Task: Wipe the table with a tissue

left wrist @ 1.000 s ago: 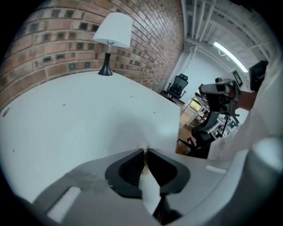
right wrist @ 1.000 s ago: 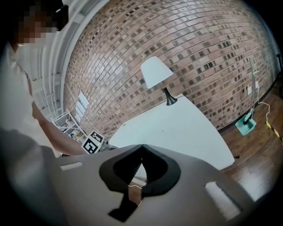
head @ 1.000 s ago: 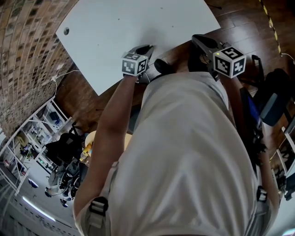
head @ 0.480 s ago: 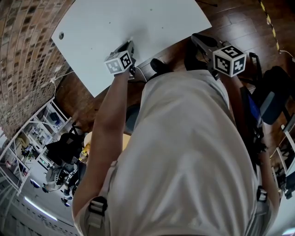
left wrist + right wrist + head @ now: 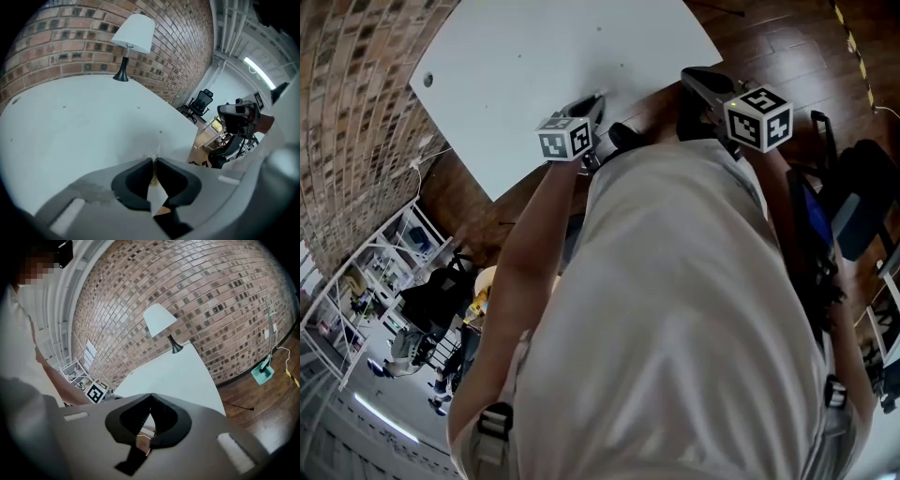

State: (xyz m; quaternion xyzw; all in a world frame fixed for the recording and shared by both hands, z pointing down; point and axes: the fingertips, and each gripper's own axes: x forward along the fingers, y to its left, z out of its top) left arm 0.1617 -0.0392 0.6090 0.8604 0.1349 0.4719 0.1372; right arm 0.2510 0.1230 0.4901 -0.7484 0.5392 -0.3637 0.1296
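Note:
The white table (image 5: 562, 47) fills the top of the head view. My left gripper (image 5: 596, 97) reaches over its near edge, marker cube toward me. In the left gripper view its jaws (image 5: 154, 159) stand almost together, shut on a thin white tissue (image 5: 156, 152) whose wisp pokes out at the tips against the tabletop (image 5: 84, 117). A small dark speck (image 5: 160, 132) lies on the table just ahead. My right gripper (image 5: 692, 77) hangs off the table's right corner, over the wooden floor. Its jaws (image 5: 151, 395) are shut with nothing in them.
A white-shaded lamp (image 5: 133, 37) stands at the table's far side by the brick wall (image 5: 211, 291). The table has a cable hole (image 5: 427, 81). An office chair (image 5: 200, 100) and shelves (image 5: 384, 281) stand beyond. A dark bag (image 5: 862, 197) sits on the floor at right.
The left gripper slid left along the table's near edge, then came back to the right with the tissue still in it. The right gripper drifted slightly left.

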